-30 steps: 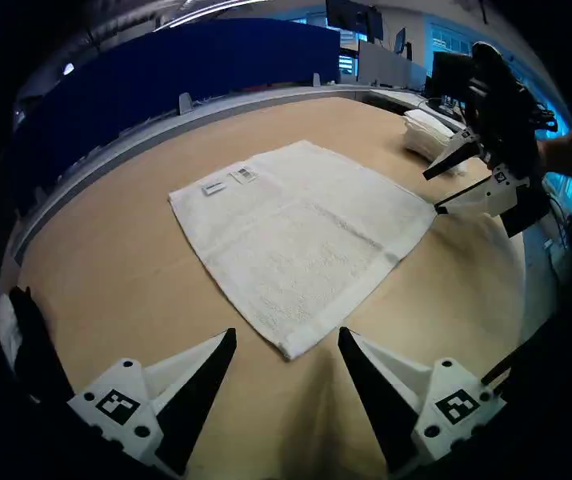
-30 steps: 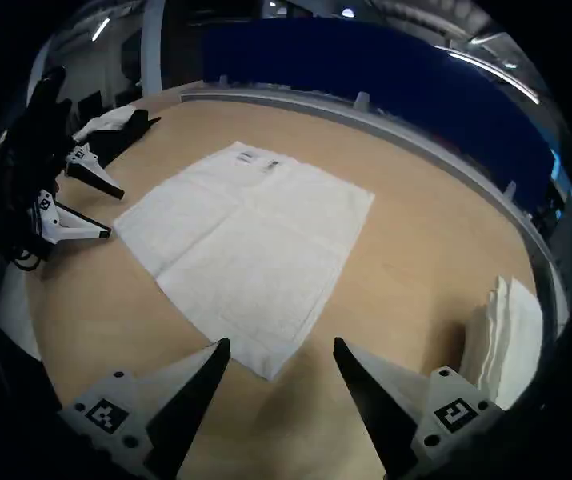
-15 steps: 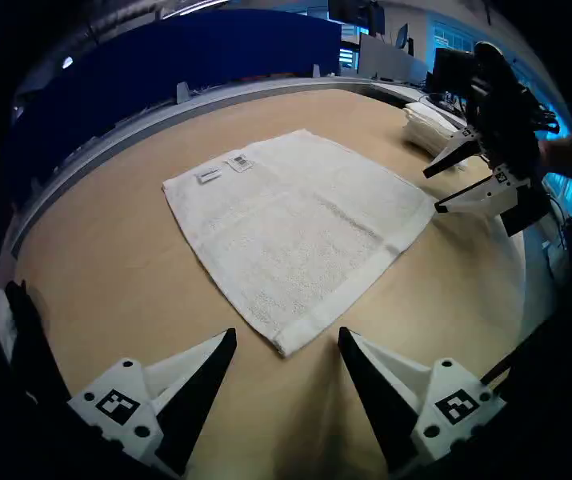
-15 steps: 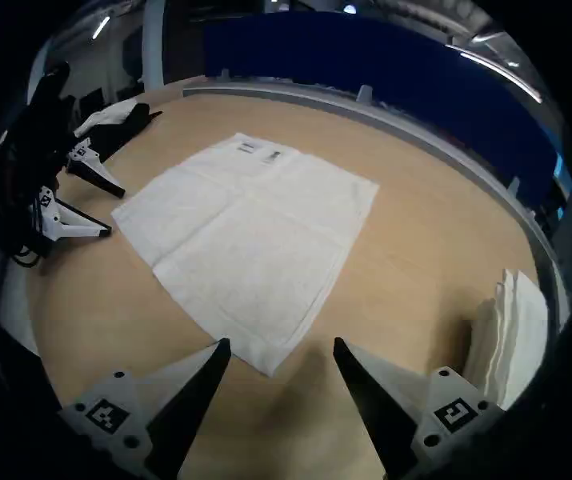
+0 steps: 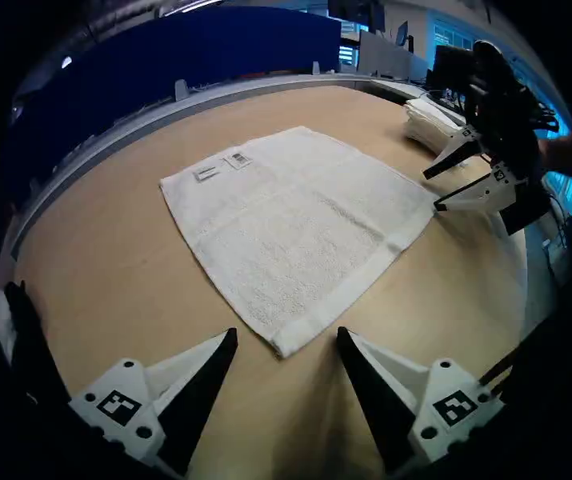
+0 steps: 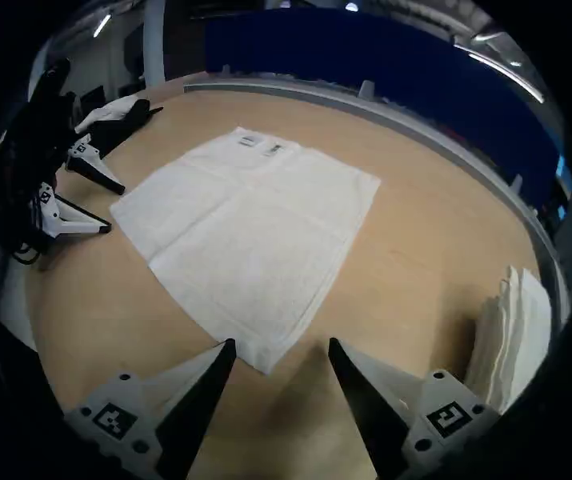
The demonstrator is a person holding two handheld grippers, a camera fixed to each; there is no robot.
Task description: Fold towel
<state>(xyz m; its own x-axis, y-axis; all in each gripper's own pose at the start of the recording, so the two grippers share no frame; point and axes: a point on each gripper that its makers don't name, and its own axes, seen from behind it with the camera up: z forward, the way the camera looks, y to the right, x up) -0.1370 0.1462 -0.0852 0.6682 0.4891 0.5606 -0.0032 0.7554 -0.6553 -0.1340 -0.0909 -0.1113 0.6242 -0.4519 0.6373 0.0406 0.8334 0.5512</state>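
Note:
A white towel (image 5: 294, 216) lies spread flat on the tan table (image 5: 102, 264), with two small labels near its far corner. In the left gripper view my left gripper (image 5: 286, 360) stands open just short of the towel's near corner. My right gripper (image 5: 438, 188) appears at the far right of that view, open beside another towel corner. In the right gripper view the towel (image 6: 246, 236) has a corner close to my open right gripper (image 6: 282, 356), and the left gripper (image 6: 106, 208) sits open at the towel's left corner.
A stack of folded white towels (image 6: 514, 340) rests at the table's right edge, also the stack (image 5: 430, 128) far right in the left gripper view. A blue partition (image 5: 166, 64) runs behind the table. Dark gear and a white cloth (image 6: 114, 120) lie far left.
Both grippers have edged slightly closer to their towel corners. The towel itself has not moved, and both grippers stay open.

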